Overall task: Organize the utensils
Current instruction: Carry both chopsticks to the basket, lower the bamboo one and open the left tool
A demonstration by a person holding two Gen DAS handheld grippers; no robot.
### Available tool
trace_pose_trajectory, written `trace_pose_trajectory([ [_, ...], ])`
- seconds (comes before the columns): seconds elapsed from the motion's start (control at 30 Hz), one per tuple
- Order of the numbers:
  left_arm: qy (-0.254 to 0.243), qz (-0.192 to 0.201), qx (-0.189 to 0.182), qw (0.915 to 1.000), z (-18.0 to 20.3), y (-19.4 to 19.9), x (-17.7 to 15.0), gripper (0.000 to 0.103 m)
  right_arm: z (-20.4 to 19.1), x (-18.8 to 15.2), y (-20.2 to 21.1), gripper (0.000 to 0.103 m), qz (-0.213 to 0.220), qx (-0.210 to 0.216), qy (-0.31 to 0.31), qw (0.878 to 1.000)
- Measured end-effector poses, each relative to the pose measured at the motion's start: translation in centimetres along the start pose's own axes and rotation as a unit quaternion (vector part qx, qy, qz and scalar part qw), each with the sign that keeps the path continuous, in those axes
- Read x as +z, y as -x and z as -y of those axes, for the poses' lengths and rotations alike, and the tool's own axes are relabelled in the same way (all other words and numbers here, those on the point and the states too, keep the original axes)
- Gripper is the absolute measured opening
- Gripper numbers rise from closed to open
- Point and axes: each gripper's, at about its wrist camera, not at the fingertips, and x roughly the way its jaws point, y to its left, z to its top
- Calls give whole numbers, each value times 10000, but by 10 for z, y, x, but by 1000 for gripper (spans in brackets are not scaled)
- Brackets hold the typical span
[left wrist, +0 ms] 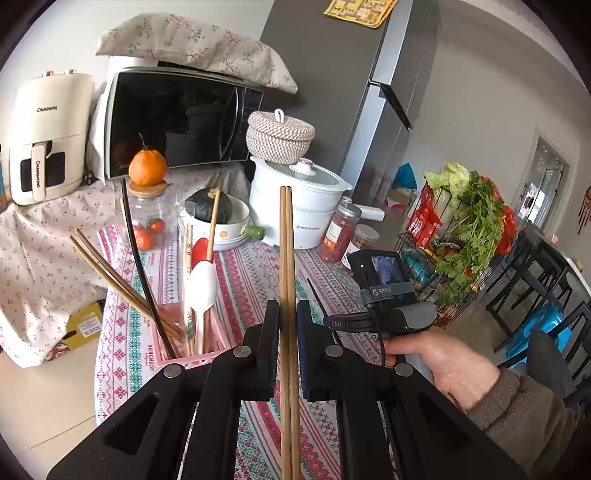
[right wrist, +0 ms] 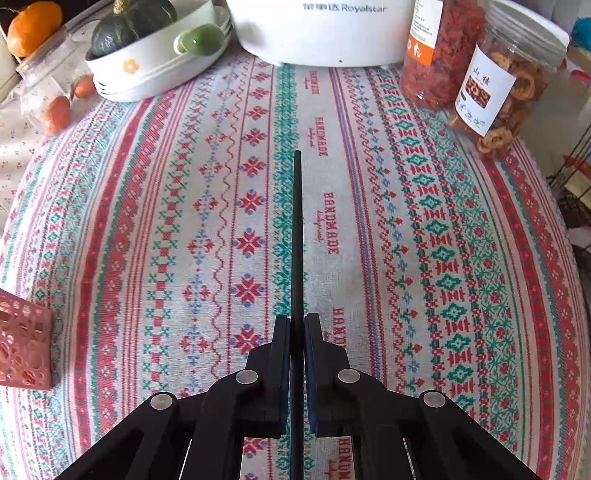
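A: Left wrist view first: what is the left claw (left wrist: 287, 325) doing?

B: It is clamped on a pair of long light-brown wooden chopsticks (left wrist: 285, 266), side by side, running forward between the jaws and out past them above the tabletop (left wrist: 255, 273), which wears a red, green and white cross-stitch patterned cloth.

A: And outward from there?

B: Just left of the claw stands a pink perforated plastic utensil holder (left wrist: 192, 360). In it lean more brown wooden chopsticks (left wrist: 110, 273), one thin black chopstick (left wrist: 138, 258) and a white plastic spoon (left wrist: 201, 288). Beyond the holder sit a clear glass jar with a cork lid (left wrist: 149, 218) with an orange (left wrist: 147, 167) on top, then a white bowl holding a dark green squash (left wrist: 214, 210). To the right of the holder a person's hand (left wrist: 443, 363) grips the other tool.

A: Right wrist view?

B: The right claw (right wrist: 296, 332) is closed tight on a second thin black chopstick (right wrist: 297, 236), which points straight ahead over the cloth, well to the right of the holder; only the holder's corner (right wrist: 24, 343) shows at the left edge. I cannot tell whether the stick's tip touches the cloth. Far beyond it are a white electric cooker (right wrist: 325, 33) and two clear jars of dried red-orange fruit (right wrist: 480, 70).
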Motion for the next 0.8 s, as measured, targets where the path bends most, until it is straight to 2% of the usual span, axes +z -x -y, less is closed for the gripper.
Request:
trace_pose_trajectory([
  [0.17,76,50,-55,9999,-4,2,2,9,-18,-1,42,5,579,350,53,9977],
  [0.27,130,130,-61,9998,-7,6,5,9,-33,1,70,5,1045,603,131,9926],
  [0.4,272,235,-97,9993,-15,10,8,9,-45,-5,99,5,1492,730,304,9856],
  [0.63,513,533,-158,9971,-28,24,14,9,-53,-14,140,5,2242,930,526,9687],
  [0.8,843,870,-127,9926,-48,33,25,9,-62,-20,163,5,2828,1044,705,9509],
])
